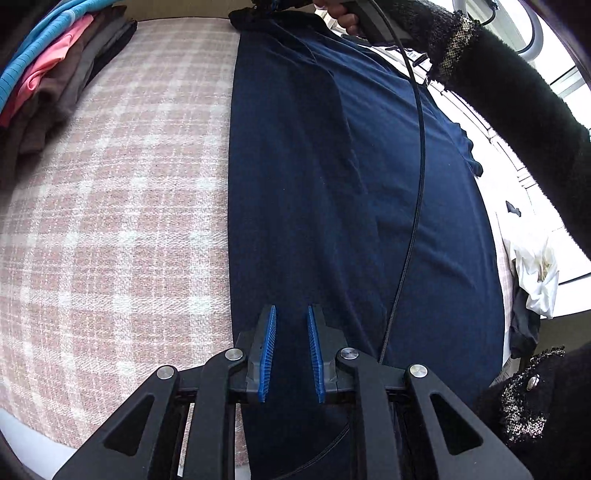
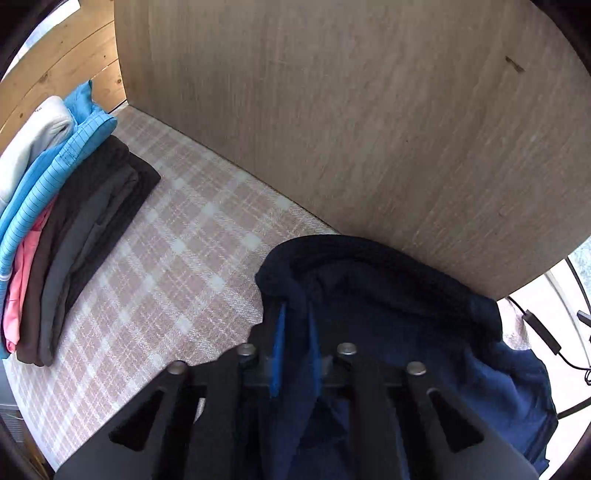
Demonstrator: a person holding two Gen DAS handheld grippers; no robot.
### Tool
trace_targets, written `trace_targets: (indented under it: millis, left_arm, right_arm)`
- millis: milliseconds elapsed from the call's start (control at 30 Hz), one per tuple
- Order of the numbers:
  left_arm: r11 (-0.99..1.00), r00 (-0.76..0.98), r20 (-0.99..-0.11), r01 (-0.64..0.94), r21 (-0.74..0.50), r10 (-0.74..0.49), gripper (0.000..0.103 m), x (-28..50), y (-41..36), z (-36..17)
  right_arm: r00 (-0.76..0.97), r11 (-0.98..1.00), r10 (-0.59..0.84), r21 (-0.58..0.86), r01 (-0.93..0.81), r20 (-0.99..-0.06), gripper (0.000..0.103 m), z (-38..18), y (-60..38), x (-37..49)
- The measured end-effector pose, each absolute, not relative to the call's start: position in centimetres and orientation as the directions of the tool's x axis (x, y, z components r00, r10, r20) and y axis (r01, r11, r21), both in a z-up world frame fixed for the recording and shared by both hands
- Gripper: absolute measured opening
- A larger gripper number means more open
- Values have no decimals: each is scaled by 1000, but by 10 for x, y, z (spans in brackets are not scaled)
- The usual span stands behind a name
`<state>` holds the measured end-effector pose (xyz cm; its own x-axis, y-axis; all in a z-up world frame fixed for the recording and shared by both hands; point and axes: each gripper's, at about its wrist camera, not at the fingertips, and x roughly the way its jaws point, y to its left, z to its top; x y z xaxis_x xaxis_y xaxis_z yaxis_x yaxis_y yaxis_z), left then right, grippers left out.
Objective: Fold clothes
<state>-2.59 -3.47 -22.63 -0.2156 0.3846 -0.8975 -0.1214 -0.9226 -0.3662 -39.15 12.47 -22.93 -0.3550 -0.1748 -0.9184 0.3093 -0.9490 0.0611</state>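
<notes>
A navy garment (image 1: 332, 192) lies spread flat and lengthwise on a pink-and-white plaid cover (image 1: 110, 221). My left gripper (image 1: 291, 311) hovers over the garment's near end, close to its left edge. Its blue pads (image 1: 269, 339) stand a little apart and hold nothing. In the right wrist view the garment's far end (image 2: 369, 280) is bunched up against a wooden board. My right gripper (image 2: 297, 314) is shut on that navy fabric, which drapes over its fingertips and hides them. A hand (image 1: 343, 16) in a black fuzzy sleeve holds that gripper at the top of the left wrist view.
A stack of folded clothes (image 2: 66, 221) in white, blue, pink, brown and grey sits to the left, also seen as a stack (image 1: 55, 66) at the upper left. An upright wooden board (image 2: 369, 129) ends the cover. A black cable (image 1: 417, 184) crosses the garment. Crumpled white cloth (image 1: 535, 273) lies at the right.
</notes>
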Motion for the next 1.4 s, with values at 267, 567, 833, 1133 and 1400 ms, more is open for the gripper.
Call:
trace_targets:
  millis: [267,567,833,1133,1400]
  left_arm:
    - [-915,-185,-899,-151,-374,398,18,-23,-32,-228]
    - [-914,-163,-904,-171,-368,395,20,-12,-27,-229]
    - [-926,-193,-909,-156,-344,370,20,12,-31,-219]
    - [-913,-264,-874,-130,-387,408,22,100,-49,-172]
    - [-927,-265,-892,-19,-376,367,22,179,-55,-146]
  right_arm:
    - [-433,-980,-151,78,182,-888,8,-216,211,-391]
    - [-508,-969,-146,20,245,-849,47,-189,189,-385]
    - [-411,-935,-13,-134,329,-912,25,-236,154,-403]
    - [-289,-877,-368,227,423,-884,25,-187,169,-295]
    - [-291,-954,-151,63,292,-945,35,-230,192,-276]
